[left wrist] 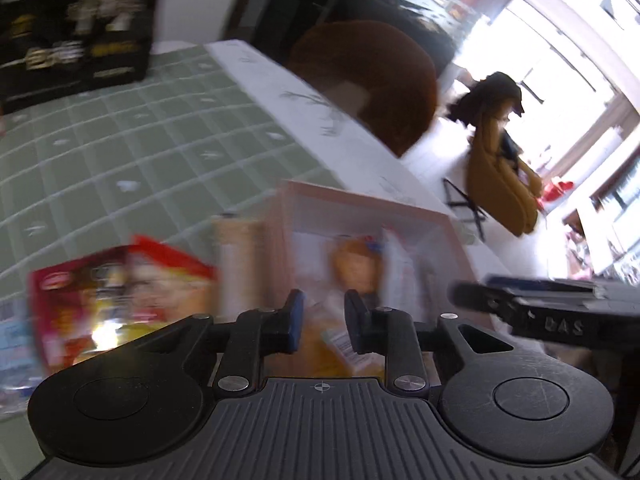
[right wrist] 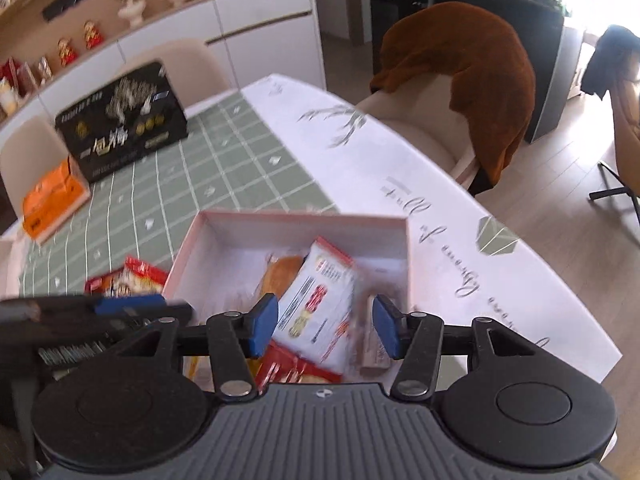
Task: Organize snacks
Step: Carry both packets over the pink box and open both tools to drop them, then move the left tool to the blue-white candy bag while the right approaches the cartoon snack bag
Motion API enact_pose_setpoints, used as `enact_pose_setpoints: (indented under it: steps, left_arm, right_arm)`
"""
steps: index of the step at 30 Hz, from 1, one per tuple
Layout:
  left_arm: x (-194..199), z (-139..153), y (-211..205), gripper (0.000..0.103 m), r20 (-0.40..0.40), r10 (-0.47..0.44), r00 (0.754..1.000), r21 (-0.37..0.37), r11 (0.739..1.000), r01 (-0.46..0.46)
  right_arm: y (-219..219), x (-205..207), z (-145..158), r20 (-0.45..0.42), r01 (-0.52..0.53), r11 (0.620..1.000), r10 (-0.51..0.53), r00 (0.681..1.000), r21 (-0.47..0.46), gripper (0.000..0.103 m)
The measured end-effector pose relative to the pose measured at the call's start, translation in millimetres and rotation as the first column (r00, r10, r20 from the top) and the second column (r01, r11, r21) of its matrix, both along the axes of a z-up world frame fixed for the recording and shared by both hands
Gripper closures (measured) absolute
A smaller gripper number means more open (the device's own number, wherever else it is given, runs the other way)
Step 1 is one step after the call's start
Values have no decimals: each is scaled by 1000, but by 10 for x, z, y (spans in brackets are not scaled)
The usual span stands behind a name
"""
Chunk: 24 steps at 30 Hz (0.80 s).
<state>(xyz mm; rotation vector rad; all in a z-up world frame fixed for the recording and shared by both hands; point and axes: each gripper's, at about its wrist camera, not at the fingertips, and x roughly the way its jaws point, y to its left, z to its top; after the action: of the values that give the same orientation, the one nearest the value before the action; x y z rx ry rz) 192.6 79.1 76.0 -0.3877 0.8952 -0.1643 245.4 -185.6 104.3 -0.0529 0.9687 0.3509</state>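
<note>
We are gathering snacks into the shallow pink cardboard box (right wrist: 296,220) on the worktop. Our right gripper (right wrist: 326,326) hangs over it, fingers moderately wide and empty, the white-and-red wrapped snack packet (right wrist: 316,304) just ahead at twelve o'clock. Our left gripper (left wrist: 322,318) stands narrow, gripping nothing. Next, we judge, comes the red snack bag (left wrist: 120,300) outside, at ten o'clock.

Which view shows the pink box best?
Right wrist view. The pink box is sharp there, nearly all of its rim and white inside visible, with snack packets lying in it. The left wrist view shows the same box closer but motion-blurred, its near part cut off behind the gripper.
</note>
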Motion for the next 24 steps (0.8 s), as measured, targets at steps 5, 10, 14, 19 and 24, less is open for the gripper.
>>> enact_pose_setpoints:
  steps: [5, 10, 14, 19, 24]
  left_arm:
    - [-228, -40, 783, 73, -1, 214, 977, 21, 977, -214]
    - [-301, -215, 1445, 73, -36, 400, 916, 119, 911, -394]
    - [-338, -416, 1623, 73, -80, 443, 893, 158, 890, -427]
    - [-426, -453, 1467, 72, -55, 361, 931, 201, 917, -343]
    - [-631, -469, 1297, 73, -56, 289, 956, 184, 944, -274]
  right_arm:
    - [100, -99, -86, -16, -8, 1000, 8, 1000, -24, 48]
    - [192, -183, -128, -35, -8, 1000, 8, 999, -15, 47]
    - [377, -279, -68, -29, -45, 999, 45, 999, -1, 46]
    - [838, -308, 57, -13, -120, 993, 120, 993, 20, 39]
    - [1519, -137, 62, -30, -213, 977, 214, 976, 30, 31]
